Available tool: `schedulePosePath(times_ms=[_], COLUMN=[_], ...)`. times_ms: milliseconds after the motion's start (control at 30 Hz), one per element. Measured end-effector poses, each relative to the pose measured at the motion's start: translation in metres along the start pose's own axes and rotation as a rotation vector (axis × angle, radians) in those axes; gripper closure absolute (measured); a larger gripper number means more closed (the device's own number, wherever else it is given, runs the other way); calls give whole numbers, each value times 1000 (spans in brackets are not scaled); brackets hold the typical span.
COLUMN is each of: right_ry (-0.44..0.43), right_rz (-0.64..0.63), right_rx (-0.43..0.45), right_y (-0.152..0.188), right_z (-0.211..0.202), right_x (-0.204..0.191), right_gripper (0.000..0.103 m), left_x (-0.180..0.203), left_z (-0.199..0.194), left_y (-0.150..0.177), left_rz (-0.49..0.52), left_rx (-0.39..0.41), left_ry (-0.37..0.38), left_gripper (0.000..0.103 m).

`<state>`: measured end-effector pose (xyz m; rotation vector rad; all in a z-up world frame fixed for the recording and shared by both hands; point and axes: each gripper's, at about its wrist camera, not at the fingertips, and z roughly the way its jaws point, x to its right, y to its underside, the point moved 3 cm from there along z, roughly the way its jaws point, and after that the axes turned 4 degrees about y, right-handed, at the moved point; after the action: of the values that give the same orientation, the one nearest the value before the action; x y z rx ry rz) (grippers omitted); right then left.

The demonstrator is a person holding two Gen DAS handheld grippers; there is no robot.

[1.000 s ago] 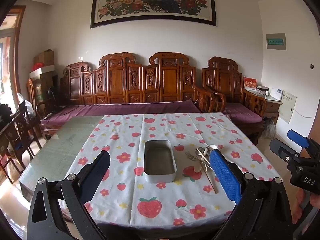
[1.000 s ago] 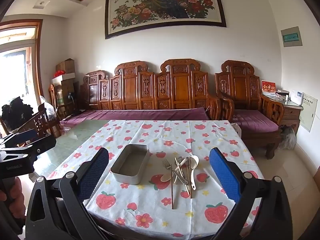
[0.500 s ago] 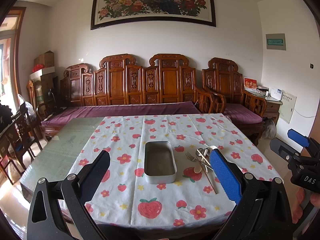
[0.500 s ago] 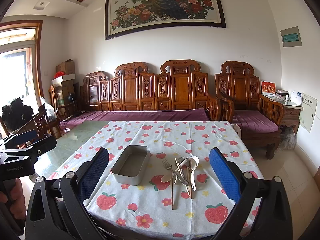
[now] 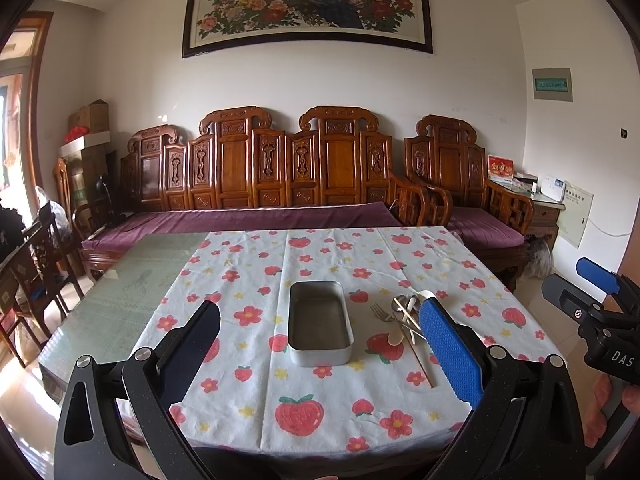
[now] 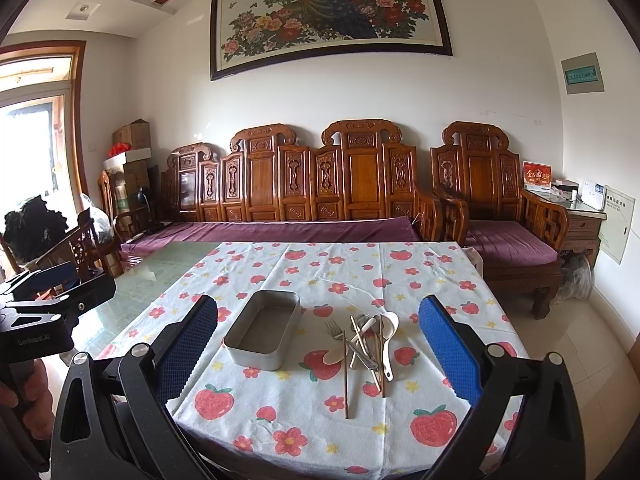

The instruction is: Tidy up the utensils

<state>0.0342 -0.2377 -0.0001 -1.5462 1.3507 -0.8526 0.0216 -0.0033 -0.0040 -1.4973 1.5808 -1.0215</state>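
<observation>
Both black, blue-padded grippers, left gripper (image 5: 324,354) and right gripper (image 6: 320,350), hovered level at the table's near edge, jaws spread wide and holding nothing. A pile of metal, wooden and white utensils (image 6: 366,344) lay on the strawberry-print tablecloth (image 6: 304,420), just right of an empty rectangular metal tin (image 6: 262,332). Gripper bodies read "DAS" and "GenRobot.AI".

One tin (image 6: 262,336), one fork (image 6: 332,327), two claws.
</observation>
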Motion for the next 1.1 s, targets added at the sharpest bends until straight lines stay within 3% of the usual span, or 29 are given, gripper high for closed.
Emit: schedulePosePath(times_ms=[1100], right_ry=[-3], right_rz=[3], right_rx=[7], right_y=[-3], right_z=[-2], right_x=[-1], right_gripper=[2], left_x=[1], left_z=[1], left_y=[-6], left_rz=[-1], left_rx=[3], left_ry=[3], left_gripper=[6])
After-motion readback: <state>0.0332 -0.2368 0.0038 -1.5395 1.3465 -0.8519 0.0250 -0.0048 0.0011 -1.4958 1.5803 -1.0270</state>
